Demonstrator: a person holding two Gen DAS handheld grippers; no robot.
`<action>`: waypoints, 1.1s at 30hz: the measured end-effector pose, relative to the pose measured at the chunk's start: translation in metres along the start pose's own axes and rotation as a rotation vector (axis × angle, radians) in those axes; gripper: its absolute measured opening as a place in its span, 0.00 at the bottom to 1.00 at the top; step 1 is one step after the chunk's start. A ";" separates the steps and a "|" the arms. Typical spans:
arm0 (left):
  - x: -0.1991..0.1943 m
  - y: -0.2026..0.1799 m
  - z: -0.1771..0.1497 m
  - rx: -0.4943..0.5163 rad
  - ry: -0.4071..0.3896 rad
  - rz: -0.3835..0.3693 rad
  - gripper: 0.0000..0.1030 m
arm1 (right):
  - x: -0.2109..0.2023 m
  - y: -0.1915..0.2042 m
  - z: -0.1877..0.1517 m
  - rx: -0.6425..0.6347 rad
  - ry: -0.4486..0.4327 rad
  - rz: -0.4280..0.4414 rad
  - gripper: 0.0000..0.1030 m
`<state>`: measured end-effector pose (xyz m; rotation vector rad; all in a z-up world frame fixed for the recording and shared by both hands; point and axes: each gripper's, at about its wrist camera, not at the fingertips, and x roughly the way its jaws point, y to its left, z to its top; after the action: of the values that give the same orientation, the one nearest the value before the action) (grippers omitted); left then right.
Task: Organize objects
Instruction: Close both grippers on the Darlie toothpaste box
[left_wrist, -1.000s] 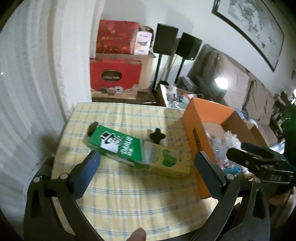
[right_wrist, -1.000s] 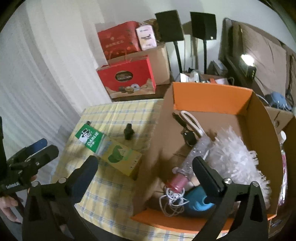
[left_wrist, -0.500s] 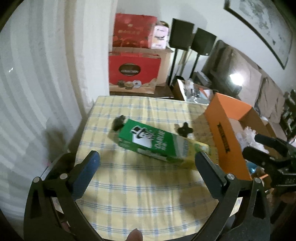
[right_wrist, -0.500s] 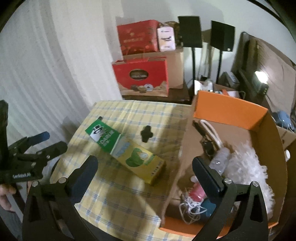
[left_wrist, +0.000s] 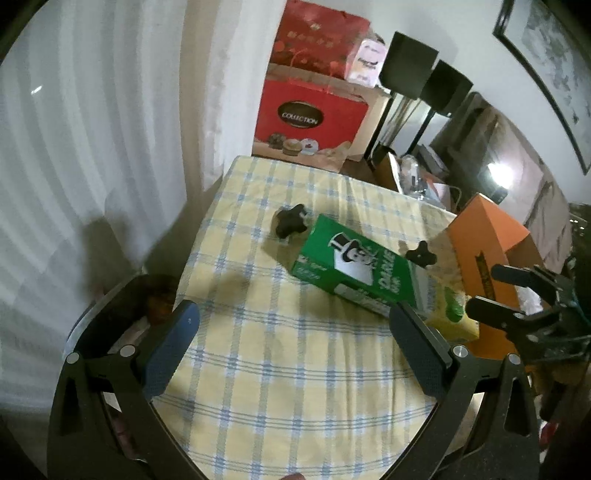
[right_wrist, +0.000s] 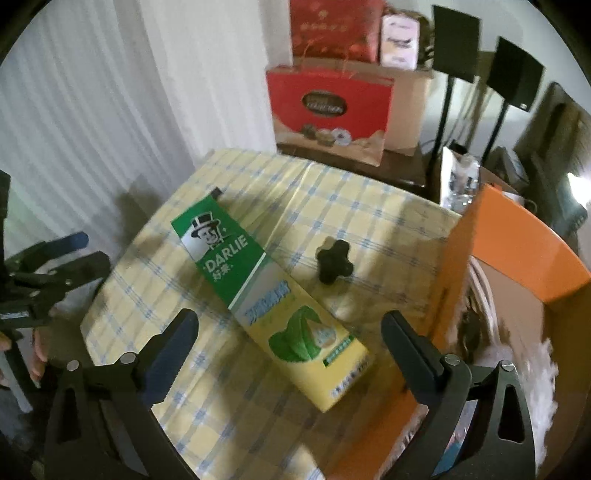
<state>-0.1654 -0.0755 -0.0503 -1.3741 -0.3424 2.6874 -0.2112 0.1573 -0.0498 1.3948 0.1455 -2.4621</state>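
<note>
The left gripper (left_wrist: 295, 343) hovers over the near part of a small table, its two fingers spread wide with nothing but checked cloth between them. The right gripper (right_wrist: 288, 347) is likewise spread and empty, held above the table's right side with the yellow end of a Darlie toothpaste box (right_wrist: 269, 291) showing between its fingers, though lower down and untouched.

The toothpaste box lies flat on the yellow and blue checked tablecloth (left_wrist: 280, 376), running slantwise, green end toward the far left corner, yellow end near the orange cardboard box (right_wrist: 517, 243). That open box stands at the table's right edge; white cord and something white and fluffy lie inside it. A black star-shaped knob (right_wrist: 332, 264) sits on the cloth between the toothpaste box and the orange box, apart from both. A second black knob (left_wrist: 290, 221) rests just beyond the green end. Behind the table stand a red gift bag (left_wrist: 310, 122) and two black speakers (right_wrist: 484, 62) on stands. Part of a hand (right_wrist: 37, 358) shows beneath the left gripper in the right wrist view.
</note>
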 end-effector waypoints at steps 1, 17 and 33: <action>0.002 0.003 0.000 -0.005 0.004 -0.001 0.99 | 0.004 0.001 0.001 -0.009 0.007 0.000 0.97; 0.028 0.017 -0.016 -0.077 0.065 -0.077 0.98 | 0.067 0.013 0.007 -0.081 0.216 -0.024 0.86; 0.034 0.006 -0.028 -0.124 0.094 -0.107 0.96 | 0.046 0.048 -0.031 0.053 0.156 0.132 0.72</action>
<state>-0.1626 -0.0705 -0.0942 -1.4640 -0.5649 2.5443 -0.1929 0.1097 -0.1017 1.5666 0.0216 -2.2659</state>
